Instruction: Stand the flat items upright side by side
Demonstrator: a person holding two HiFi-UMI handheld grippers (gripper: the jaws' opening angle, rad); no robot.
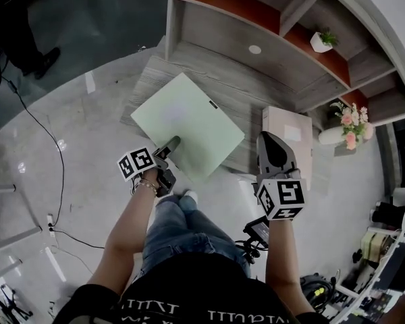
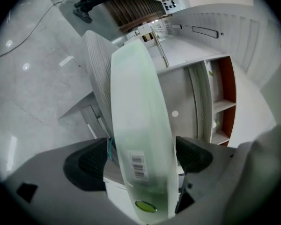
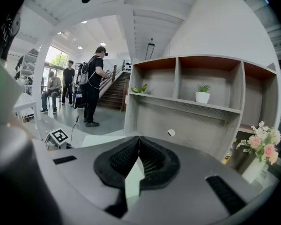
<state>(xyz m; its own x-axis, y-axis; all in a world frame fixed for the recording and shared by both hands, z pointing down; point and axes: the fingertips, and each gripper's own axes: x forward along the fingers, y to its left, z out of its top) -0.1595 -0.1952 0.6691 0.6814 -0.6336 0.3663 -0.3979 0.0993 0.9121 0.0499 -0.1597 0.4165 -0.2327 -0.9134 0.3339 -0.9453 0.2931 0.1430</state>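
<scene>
Your left gripper (image 1: 170, 143) clamps the green folder (image 1: 189, 121) by its near edge, over the left end of the shelf ledge (image 1: 251, 90). Its barcode sticker (image 2: 138, 165) has unreadable digits. Your right gripper (image 3: 139, 143) is pressed together, empty.

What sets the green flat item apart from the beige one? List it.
The green flat item is clamped in the left tongs; the beige flat item lies on the shelf base, ungripped. The green one looks larger than the beige one. Both are thin rectangles.
</scene>
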